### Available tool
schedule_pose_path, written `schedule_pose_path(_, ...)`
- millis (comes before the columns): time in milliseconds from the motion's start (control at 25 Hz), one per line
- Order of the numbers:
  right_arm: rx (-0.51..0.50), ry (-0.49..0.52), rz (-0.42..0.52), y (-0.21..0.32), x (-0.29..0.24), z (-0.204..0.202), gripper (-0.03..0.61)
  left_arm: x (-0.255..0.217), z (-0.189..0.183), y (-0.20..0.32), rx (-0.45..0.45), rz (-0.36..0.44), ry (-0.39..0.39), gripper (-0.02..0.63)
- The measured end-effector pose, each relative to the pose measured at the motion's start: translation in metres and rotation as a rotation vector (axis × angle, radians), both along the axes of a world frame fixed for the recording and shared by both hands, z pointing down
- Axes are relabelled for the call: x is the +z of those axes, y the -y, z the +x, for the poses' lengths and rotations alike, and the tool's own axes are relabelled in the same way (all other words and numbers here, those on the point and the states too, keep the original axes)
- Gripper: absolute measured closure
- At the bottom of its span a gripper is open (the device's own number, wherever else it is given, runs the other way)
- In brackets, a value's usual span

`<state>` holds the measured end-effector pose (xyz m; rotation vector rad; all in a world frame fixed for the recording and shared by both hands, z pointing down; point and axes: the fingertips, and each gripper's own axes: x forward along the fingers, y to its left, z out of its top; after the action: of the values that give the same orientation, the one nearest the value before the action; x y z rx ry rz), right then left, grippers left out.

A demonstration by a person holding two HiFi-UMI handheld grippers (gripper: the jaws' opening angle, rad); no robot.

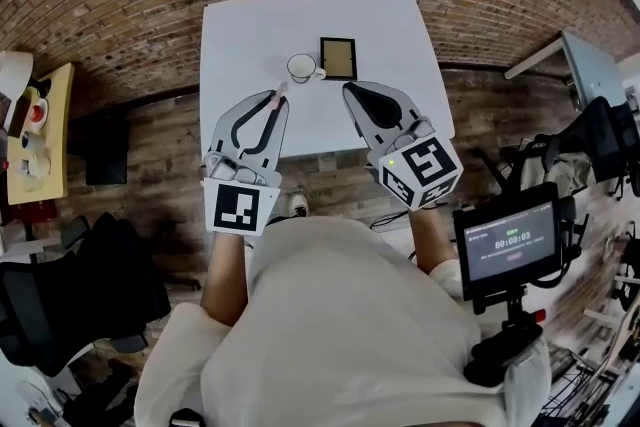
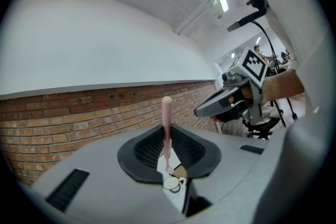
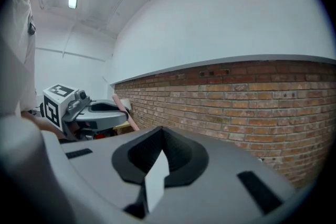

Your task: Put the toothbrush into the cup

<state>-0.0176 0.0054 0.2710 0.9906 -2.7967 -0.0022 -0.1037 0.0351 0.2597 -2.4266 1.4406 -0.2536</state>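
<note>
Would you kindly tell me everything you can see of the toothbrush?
The toothbrush is a slim, pale pink, plastic-looking stick, clamped between the jaws of the left tool, its rounded end sticking out past them. It hangs above the table, short of the white cup, not in it. Bristles cannot be made out.

toothbrush (image 2: 167, 123) 1 | cup (image 1: 301, 67) 1 | frame (image 1: 338, 58) 1 | table (image 1: 250, 30) 1 | grippers 2: left gripper (image 1: 273, 96), right gripper (image 1: 351, 90)

The tabletop (image 1: 240, 35) is left bare on either side of the cup (image 1: 301, 67) and the frame (image 1: 338, 58), which are set just beside each other. The cup's mouth is uncovered from above. Its near side is crowded by the left tool (image 1: 276, 98), closed on the toothbrush (image 2: 167, 123); a gap is kept to the right tool (image 1: 352, 93).
</note>
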Motion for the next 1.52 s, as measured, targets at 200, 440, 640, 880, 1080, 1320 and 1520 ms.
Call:
schedule_pose_path(200, 0.011, 0.003, 0.007, 0.003, -0.003, 0.002, 0.575, -0.001, 0.003, 0.007, 0.023, -0.002, 0.003, 0.561)
schedule_pose_path(440, 0.034, -0.028, 0.089, 0.005, -0.008, 0.004, 0.575, 0.000, 0.008, 0.015, 0.052, -0.003, 0.000, 0.561)
schedule_pose_path(640, 0.057, -0.046, 0.086, 0.015, -0.002, -0.006, 0.575, 0.004, -0.001, 0.029, 0.069, -0.014, -0.001, 0.561)
schedule_pose_path(880, 0.082, -0.046, 0.083, 0.024, 0.000, -0.006, 0.575, 0.006, -0.003, 0.037, 0.083, -0.017, 0.001, 0.561)
schedule_pose_path(1080, 0.092, -0.025, 0.089, 0.014, -0.004, 0.014, 0.575, 0.002, 0.017, 0.024, 0.091, -0.010, 0.015, 0.561)
schedule_pose_path(1320, 0.083, -0.019, 0.068, 0.050, 0.009, 0.001, 0.575, 0.014, 0.006, 0.058, 0.074, -0.042, 0.014, 0.561)
schedule_pose_path(1520, 0.085, -0.011, 0.042, 0.069, 0.018, 0.007, 0.575, 0.020, 0.012, 0.076, 0.070, -0.065, 0.026, 0.561)
